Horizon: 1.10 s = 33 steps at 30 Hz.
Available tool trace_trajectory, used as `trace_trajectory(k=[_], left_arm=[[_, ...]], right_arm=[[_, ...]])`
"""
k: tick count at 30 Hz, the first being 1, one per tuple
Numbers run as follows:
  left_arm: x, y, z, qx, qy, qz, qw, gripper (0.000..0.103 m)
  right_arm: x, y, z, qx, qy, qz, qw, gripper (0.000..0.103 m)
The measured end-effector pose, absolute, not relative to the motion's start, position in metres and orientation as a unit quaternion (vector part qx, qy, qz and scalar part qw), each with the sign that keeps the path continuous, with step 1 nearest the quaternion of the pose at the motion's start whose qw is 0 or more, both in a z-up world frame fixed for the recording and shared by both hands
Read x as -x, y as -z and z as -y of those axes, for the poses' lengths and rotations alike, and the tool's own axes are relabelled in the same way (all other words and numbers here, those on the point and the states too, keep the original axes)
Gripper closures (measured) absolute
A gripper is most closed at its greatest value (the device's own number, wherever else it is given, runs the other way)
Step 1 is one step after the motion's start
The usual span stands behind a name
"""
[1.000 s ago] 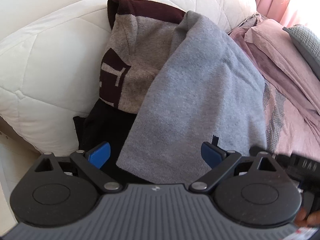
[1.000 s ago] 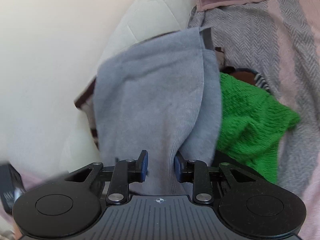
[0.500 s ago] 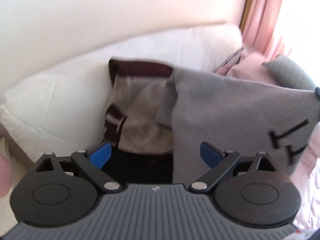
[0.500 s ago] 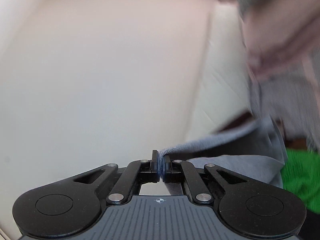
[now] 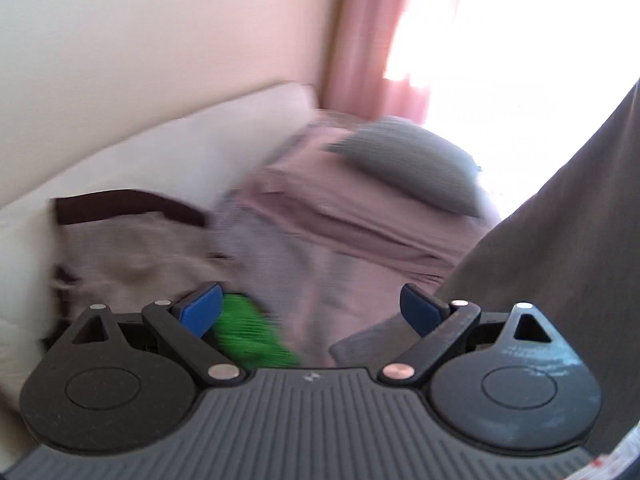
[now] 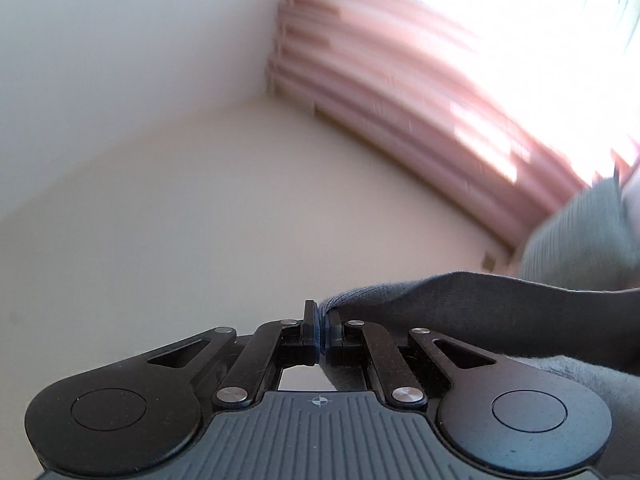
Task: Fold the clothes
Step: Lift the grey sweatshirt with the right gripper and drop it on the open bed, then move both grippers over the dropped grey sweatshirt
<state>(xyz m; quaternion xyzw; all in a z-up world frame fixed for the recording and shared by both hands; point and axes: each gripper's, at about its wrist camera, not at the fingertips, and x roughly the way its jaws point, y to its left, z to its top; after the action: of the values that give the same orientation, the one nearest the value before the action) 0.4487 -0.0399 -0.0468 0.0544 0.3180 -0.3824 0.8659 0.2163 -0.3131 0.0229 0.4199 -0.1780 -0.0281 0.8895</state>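
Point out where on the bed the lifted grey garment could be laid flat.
Freest patch: the pink bedding between the grey pillow and the left gripper. Crowded at left: the brown-trimmed sweater and green knit. The right gripper holds the grey garment aloft.

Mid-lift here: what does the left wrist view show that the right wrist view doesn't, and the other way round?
Only the left wrist view shows the bed: the green knit, the grey-and-maroon sweater against the white cushion, pink bedding, and the left claw open and empty.

Only the right wrist view shows the grasp: the right claw shut on an edge of the grey garment, pointing up at a bare wall corner.

Both show the grey garment hanging at the right, the grey pillow, and the pink curtain by the bright window.
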Motion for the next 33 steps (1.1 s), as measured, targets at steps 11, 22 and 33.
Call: trace_trajectory(k=[11,22,33], left_arm=[[-0.260,0.055,0.130,-0.099,0.487,-0.327,0.804,0.009],[-0.121,0.113,0.134,-0.183,0.444,-0.429,0.765,0.009],[-0.069,0.103,0.151,-0.244,0.505,-0.397,0.726,0.008]], right_arm=[[-0.058,-0.041,0.327,-0.362,0.139,-0.129,0.913,0.032],[0.126,0.116,0.308,-0.473,0.287,-0.332,0.764,0.032],[0.160,0.117,0.277,-0.423,0.342,-0.332,0.770,0.032]])
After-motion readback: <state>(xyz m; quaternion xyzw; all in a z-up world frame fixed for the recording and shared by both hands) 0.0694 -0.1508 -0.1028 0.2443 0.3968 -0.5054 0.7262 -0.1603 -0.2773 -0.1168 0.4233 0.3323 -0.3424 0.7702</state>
